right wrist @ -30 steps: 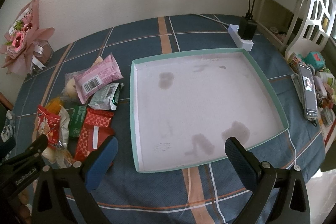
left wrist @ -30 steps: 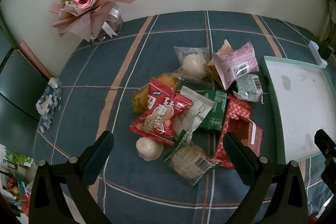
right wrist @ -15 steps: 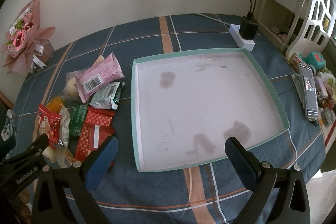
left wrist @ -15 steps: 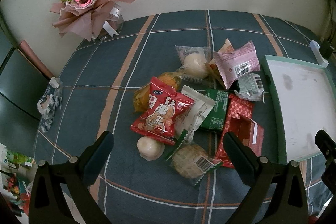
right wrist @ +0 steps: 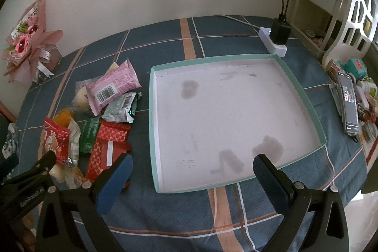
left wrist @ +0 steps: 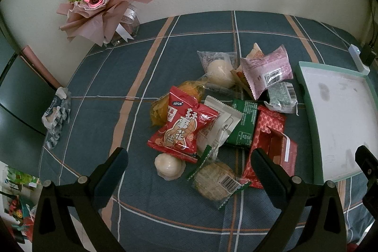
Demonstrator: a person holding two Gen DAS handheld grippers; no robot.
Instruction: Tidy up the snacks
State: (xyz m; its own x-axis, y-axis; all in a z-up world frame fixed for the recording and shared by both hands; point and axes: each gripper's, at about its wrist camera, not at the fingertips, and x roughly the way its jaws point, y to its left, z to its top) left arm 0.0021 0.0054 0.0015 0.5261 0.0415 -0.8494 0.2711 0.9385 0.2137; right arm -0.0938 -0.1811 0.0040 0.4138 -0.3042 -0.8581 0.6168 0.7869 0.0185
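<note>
Left gripper (left wrist: 189,164) spread wide above snack pile (left wrist: 222,115), right gripper (right wrist: 192,169) spread wide over bare teal tray (right wrist: 300,86), nothing gripped

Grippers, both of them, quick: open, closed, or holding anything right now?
Left gripper: open, holding nothing, above the snack pile.
Right gripper: open, holding nothing, over the tray's near edge.

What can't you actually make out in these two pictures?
- Orange snack, left wrist view: mostly hidden under the red peanut packet.
- Tan packet, left wrist view: covered by the pink packet.
- Tray, left wrist view: cut off by the right edge.
- Phone screen, right wrist view: too small to read.
- Right-edge clutter, right wrist view: blurred, cut off.
</note>
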